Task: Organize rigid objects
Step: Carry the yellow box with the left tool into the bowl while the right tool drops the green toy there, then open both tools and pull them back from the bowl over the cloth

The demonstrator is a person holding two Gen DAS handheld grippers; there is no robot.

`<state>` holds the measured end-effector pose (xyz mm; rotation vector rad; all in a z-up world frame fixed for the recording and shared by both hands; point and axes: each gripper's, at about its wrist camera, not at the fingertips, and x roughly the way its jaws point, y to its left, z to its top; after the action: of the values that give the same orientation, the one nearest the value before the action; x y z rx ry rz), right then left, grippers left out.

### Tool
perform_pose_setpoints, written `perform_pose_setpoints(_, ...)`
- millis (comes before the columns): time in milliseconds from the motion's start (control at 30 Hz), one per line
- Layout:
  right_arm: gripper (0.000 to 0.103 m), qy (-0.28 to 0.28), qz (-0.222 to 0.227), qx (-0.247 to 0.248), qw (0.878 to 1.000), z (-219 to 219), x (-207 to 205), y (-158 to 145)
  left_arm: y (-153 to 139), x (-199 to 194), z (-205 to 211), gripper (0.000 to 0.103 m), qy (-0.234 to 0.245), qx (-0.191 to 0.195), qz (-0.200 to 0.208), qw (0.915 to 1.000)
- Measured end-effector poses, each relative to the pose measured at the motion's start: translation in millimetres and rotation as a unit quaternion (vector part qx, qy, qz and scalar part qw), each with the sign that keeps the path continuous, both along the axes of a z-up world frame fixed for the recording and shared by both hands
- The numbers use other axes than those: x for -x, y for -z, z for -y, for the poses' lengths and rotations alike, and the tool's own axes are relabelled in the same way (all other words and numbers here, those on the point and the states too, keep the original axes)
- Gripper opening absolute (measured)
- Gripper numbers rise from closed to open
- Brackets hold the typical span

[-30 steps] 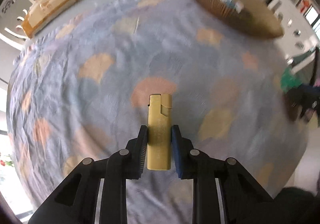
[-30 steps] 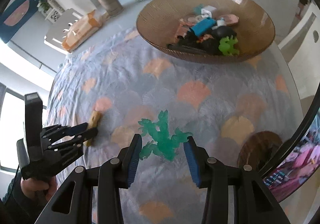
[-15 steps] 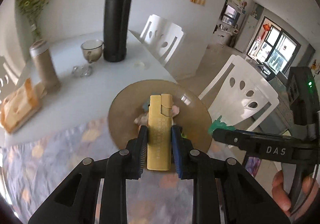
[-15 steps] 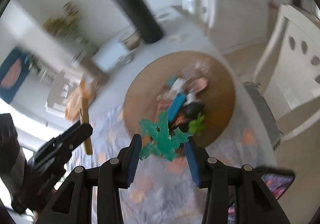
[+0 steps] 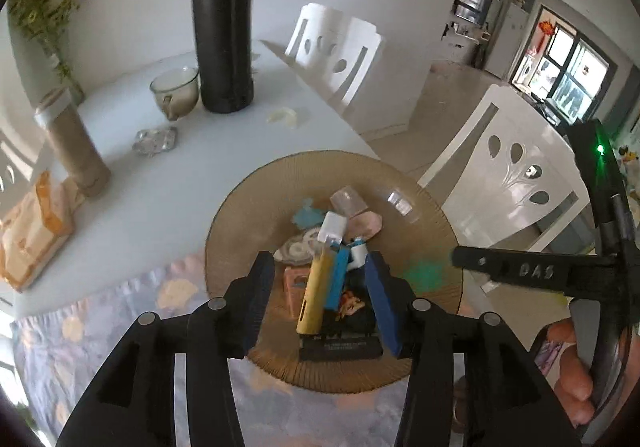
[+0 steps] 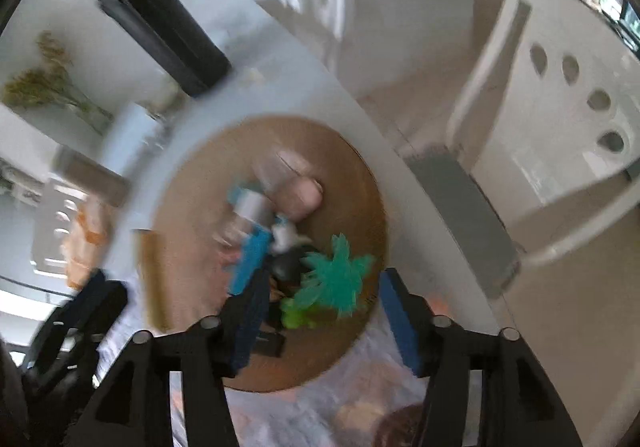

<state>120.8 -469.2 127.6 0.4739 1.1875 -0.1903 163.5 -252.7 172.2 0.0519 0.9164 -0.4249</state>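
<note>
A brown ribbed bowl (image 5: 248, 215) holds several small items. My left gripper (image 5: 320, 299) is open above it; the yellow lighter (image 5: 314, 297) lies free between its jaws, among the bowl's items beside a blue piece (image 5: 336, 279). My right gripper (image 6: 324, 311) is open over the bowl (image 6: 184, 267); the teal plastic plant (image 6: 340, 275) sits free between its jaws over a green toy (image 6: 296, 313). The right gripper's arm (image 5: 520, 271) shows at the right of the left wrist view, with a teal blur beside it.
On the white table stand a black thermos (image 5: 222, 31), a glass cup (image 5: 176, 91), a beige tumbler (image 5: 74, 151) and a wrapped packet (image 5: 32, 235). White chairs (image 5: 512, 175) stand beyond the table edge. A patterned cloth (image 5: 120, 311) lies under the bowl's near side.
Both grippers have opened over the bowl. The yellow lighter has left the left jaws and the teal plant has left the right jaws; both now sit in the bowl.
</note>
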Motion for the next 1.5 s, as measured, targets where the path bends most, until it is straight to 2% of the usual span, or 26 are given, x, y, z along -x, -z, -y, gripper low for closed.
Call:
perform_pose_setpoints(33,0.056,0.005,0.006,0.0,1.0,2.2,3.9,-2.4,1.8,0.1,-7.9,0.049,-0.006,0.008,-0.008,0.9999)
perform_pose_setpoints(67,0.056,0.008,0.01,0.002,1.0,3.3,7.5,-5.5,4.6,1.0,-18.7,0.057,-0.018,0.017,-0.019,0.9995)
perform_pose_setpoints(100,0.058,0.01,0.012,0.005,1.0,3.8,11.2,-8.8,6.3,2.5,-28.1,0.06,-0.027,0.027,-0.025,0.999)
perform_pose_setpoints(167,0.058,0.011,0.016,0.009,1.0,2.5,18.5,-14.1,6.5,9.3,-51.3,0.06,-0.049,0.05,-0.029,0.9972)
perform_pose_setpoints(400,0.061,-0.011,0.02,0.002,1.0,-32.4,40.2,-25.4,-5.2,40.9,-112.8,0.06,-0.1,0.075,-0.02,0.9919)
perform_pose_setpoints(533,0.061,-0.041,0.027,0.004,0.999,-67.5,50.7,-33.9,-10.6,62.2,-139.8,0.06,-0.113,0.071,-0.015,0.991)
perform_pose_setpoints(667,0.062,-0.076,0.034,0.01,0.997,-106.7,60.2,-38.6,-11.3,86.2,-166.8,0.072,-0.137,0.068,-0.012,0.9882)
perform_pose_setpoints(733,0.063,-0.092,0.037,0.008,0.995,-128.0,65.0,-38.7,-9.8,100.8,-180.0,0.074,-0.149,0.068,-0.011,0.9864)
perform_pose_setpoints(933,0.063,-0.156,0.025,0.01,0.987,-200.9,79.5,-24.7,10.3,135.7,-200.6,0.074,-0.169,0.007,-0.022,0.9853)
perform_pose_setpoints(1033,0.063,-0.183,0.023,0.018,0.983,-228.0,88.3,-18.1,19.9,147.5,-212.5,0.074,-0.174,0.007,-0.032,0.9842)
perform_pose_setpoints(1167,0.063,-0.207,0.027,0.041,0.977,-256.9,102.2,-14.1,28.5,159.1,-226.8,0.074,-0.182,0.003,-0.037,0.9827)
perform_pose_setpoints(1367,0.062,-0.227,0.017,0.114,0.967,-295.2,127.2,8.8,39.0,175.3,-238.3,0.074,-0.194,-0.017,-0.049,0.9797)
perform_pose_setpoints(1500,0.063,-0.218,0.004,0.118,0.969,-299.8,133.3,20.7,53.2,174.4,-245.7,0.074,-0.187,-0.01,-0.068,0.9799)
